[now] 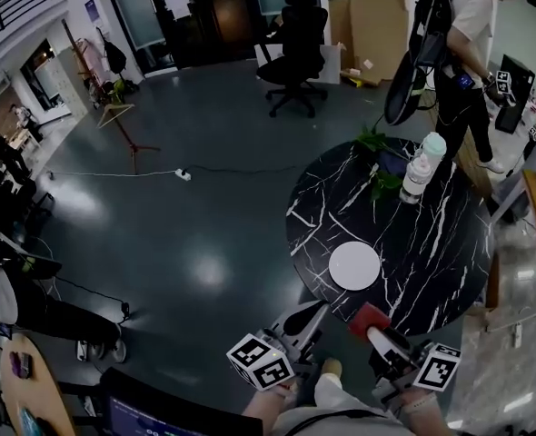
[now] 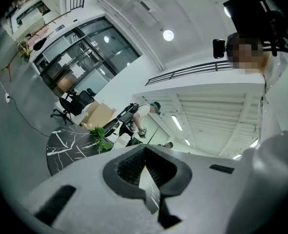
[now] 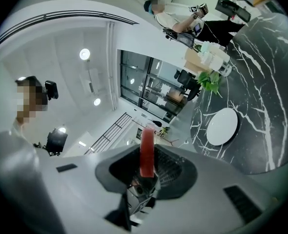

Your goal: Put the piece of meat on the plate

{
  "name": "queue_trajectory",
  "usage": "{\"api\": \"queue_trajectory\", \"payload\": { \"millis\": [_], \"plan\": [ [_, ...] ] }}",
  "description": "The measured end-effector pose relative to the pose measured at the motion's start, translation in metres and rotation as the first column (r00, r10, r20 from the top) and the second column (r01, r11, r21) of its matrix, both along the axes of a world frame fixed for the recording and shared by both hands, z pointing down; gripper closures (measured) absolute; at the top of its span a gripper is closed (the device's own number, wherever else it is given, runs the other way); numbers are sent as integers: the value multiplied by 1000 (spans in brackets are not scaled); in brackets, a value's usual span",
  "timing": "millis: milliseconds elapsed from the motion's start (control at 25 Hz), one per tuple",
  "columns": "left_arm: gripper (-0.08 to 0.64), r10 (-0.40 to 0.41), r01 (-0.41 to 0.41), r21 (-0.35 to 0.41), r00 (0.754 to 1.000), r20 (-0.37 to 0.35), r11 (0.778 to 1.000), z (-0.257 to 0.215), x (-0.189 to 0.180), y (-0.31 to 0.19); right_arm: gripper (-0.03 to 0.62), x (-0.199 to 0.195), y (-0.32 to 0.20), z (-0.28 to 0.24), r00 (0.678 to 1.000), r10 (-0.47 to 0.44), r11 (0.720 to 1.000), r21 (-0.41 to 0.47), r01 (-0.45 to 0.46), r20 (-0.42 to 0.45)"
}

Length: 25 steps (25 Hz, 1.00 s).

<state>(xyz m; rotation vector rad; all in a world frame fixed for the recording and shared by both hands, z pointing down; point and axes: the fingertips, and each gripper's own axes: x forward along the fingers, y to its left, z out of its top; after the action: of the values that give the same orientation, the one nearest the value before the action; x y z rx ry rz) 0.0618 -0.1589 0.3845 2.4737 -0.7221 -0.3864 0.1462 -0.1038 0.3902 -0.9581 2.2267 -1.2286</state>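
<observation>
Carry step: right gripper (image 3: 146, 155) jaws pinch meat (image 3: 147, 145), short of plate (image 1: 354, 266). Left gripper (image 2: 145, 162) jaws pressed together, empty. Nxt: get over plate, lower, release.

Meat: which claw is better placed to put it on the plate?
Right. The right claw grips the meat, and the plate lies ahead of it on the table. The left claw is shut and empty.
</observation>
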Motion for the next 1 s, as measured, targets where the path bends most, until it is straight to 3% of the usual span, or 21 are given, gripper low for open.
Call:
{"api": "queue_trajectory", "payload": {
  "millis": [520, 800, 1000],
  "plan": [
    [551, -72, 73, -41, 997, 36, 996, 13, 17, -48, 508, 20, -54, 23, 997, -72, 996, -53, 71, -11],
    [551, -72, 76, -59, 995, 63, 995, 37, 23, -78, 508, 32, -80, 45, 999, -47, 994, -99, 46, -11],
    [551, -71, 74, -33, 992, 102, 997, 54, 32, -113, 508, 44, -104, 67, 999, -23, 988, -152, 17, -36]
  ]
}}
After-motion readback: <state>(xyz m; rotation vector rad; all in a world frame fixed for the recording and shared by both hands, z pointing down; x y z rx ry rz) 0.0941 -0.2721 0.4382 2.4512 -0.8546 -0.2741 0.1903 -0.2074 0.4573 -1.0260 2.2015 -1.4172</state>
